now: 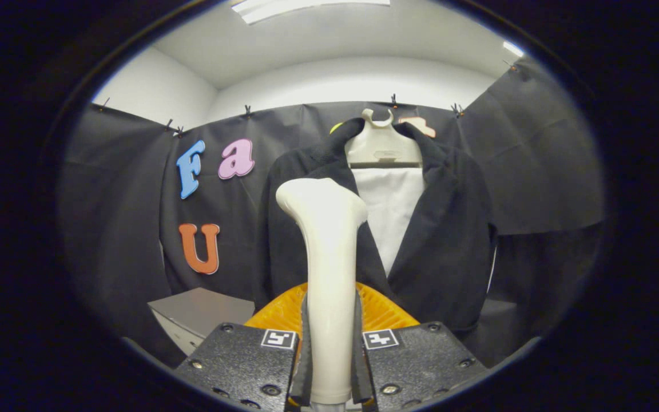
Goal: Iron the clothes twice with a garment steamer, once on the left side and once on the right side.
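Fingers (329, 366) clamp steamer (326, 274) upright before hung jacket (444, 240).

A recording booth: black cloth wall (123, 229) clipped below white ceiling (335, 51).

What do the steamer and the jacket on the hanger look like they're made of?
The steamer, clamped in the shut gripper, looks like smooth glossy cream plastic, with soft highlights along it. The jacket looks like matte black woven cloth, lightly textured at the collar. The hanger seems pale moulded plastic.
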`<state>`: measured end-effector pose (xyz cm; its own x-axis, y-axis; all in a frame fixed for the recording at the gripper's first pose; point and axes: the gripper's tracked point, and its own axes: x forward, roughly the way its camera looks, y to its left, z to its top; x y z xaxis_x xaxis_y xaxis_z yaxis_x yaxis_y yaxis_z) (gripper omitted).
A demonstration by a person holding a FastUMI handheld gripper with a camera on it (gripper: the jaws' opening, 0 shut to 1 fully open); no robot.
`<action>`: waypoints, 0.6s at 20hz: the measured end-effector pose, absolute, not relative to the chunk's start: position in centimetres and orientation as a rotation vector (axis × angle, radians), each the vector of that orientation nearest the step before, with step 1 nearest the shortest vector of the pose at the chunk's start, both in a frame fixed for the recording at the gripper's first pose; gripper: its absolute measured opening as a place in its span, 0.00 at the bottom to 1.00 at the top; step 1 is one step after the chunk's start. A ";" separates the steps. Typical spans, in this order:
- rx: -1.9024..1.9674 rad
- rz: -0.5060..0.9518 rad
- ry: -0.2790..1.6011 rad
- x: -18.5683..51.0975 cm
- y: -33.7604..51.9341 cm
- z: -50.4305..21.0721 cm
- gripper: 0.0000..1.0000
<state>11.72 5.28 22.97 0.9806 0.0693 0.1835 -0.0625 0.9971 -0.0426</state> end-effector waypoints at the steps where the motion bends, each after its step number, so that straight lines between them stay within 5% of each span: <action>1: -0.041 0.071 -0.166 11.8 5.1 21.9 0.29; 12: -0.065 0.029 -0.053 11.2 1.6 14.7 0.29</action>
